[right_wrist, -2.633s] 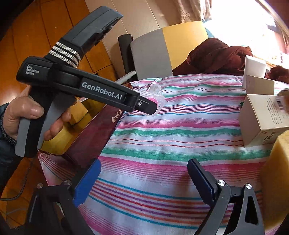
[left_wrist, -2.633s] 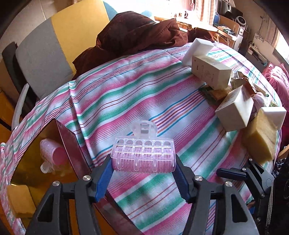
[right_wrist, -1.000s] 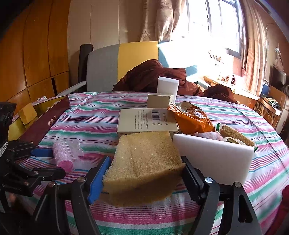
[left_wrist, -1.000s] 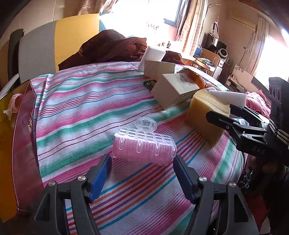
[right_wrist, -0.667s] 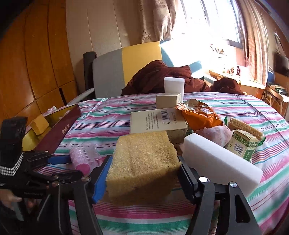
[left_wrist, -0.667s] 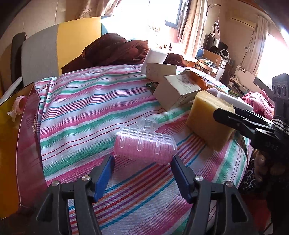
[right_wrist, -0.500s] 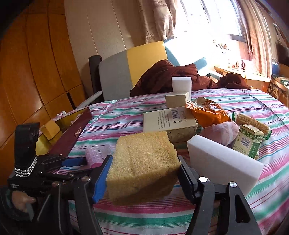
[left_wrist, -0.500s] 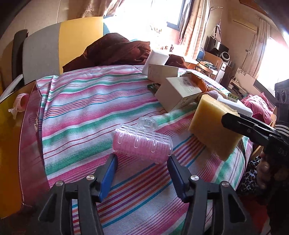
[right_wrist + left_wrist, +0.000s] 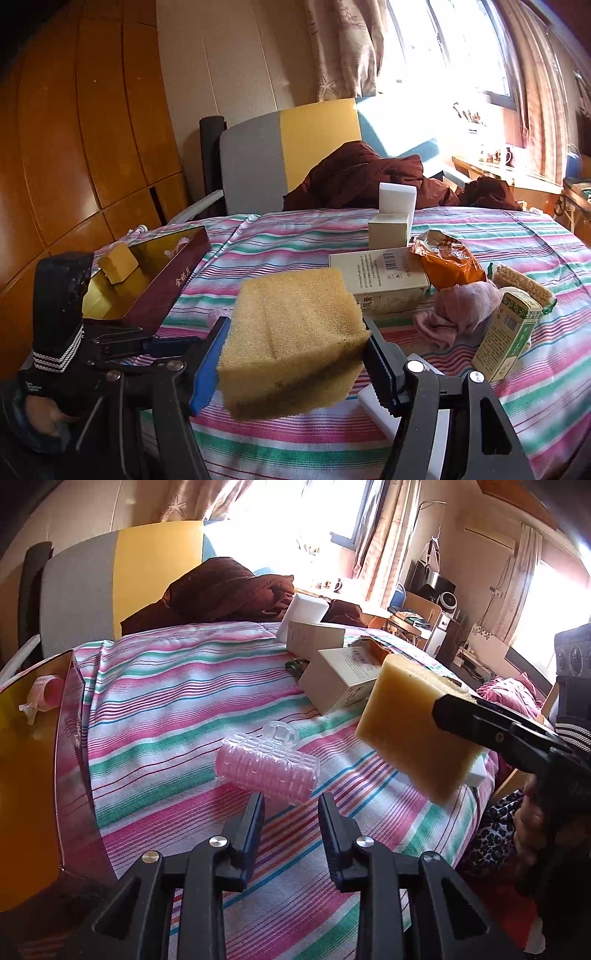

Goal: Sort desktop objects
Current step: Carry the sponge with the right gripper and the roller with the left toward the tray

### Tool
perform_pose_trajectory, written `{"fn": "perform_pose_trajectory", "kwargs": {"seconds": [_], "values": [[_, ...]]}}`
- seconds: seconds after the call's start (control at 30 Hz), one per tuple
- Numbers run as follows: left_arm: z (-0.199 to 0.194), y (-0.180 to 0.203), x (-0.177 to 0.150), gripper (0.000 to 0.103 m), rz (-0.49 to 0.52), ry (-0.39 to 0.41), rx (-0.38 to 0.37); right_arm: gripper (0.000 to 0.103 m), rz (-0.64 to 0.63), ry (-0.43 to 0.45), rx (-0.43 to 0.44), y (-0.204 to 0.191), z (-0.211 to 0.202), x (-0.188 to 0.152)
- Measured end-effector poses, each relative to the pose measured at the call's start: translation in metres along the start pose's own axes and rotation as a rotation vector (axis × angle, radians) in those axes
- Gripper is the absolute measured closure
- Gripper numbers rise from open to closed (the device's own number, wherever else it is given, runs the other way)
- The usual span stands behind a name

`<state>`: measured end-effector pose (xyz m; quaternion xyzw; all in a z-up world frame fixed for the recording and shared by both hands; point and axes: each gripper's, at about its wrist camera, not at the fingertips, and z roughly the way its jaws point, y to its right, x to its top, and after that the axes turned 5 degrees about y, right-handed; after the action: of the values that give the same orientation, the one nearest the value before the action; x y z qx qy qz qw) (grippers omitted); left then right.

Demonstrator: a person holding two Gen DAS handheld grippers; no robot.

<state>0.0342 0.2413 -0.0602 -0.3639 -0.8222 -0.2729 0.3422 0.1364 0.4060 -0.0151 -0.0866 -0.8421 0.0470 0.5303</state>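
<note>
Now, through the left wrist camera, the left gripper [image 9: 290,814] sits low over the striped tablecloth [image 9: 177,701] with its fingers drawn narrow and nothing between them; the pink hair roller [image 9: 266,765] lies on its side just beyond the tips, close but not touching so far as I can tell. That gap looks tighter than the roller is long, so pushing forward like this would likely nudge it and set it rolling across the cloth. Off to the right the yellow sponge [image 9: 413,723] hangs in the air, pinched by the right gripper, and on the left edge the open box [image 9: 72,709] shows another pink roller [image 9: 46,694] inside. Over to the right wrist camera: the right gripper [image 9: 291,354] is clamped on the sponge [image 9: 291,332], one finger pressed into each side, the block lifted clear of the table and bulging forward past the tips. It is soft, so a loose squeeze or a quick swing could let it twist or slip out. Below the right finger lies a white foam block [image 9: 388,410], and the box [image 9: 173,277], with yellow blocks [image 9: 118,264] in it, stands ahead to the left, the left gripper between it and the sponge, a possible clash on the way over.
</note>
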Motion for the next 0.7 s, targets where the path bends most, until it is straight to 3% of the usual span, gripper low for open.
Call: {"fn": "perform_pose_trajectory", "kwargs": {"seconds": [0.17,0.23,0.3,0.4,0.7], "values": [[0.004,-0.007,0.001,0.073,-0.031,-0.016,0.019,0.034,0.008,-0.007,-0.016,0.003,0.002,-0.003],[0.002,-0.009,0.004,0.064,-0.047,-0.008,0.003,0.034,0.013,-0.008,-0.016,0.004,0.002,-0.004],[0.000,-0.008,0.008,0.038,-0.037,0.003,-0.002,0.034,0.018,-0.009,-0.012,0.005,0.003,-0.006],[0.000,-0.007,0.012,0.026,-0.020,0.012,-0.004,0.034,0.027,-0.006,0.000,0.006,0.005,-0.007],[0.021,-0.008,0.019,0.025,0.055,-0.033,0.021,0.033,0.062,0.005,0.012,0.013,0.009,-0.008]]}}
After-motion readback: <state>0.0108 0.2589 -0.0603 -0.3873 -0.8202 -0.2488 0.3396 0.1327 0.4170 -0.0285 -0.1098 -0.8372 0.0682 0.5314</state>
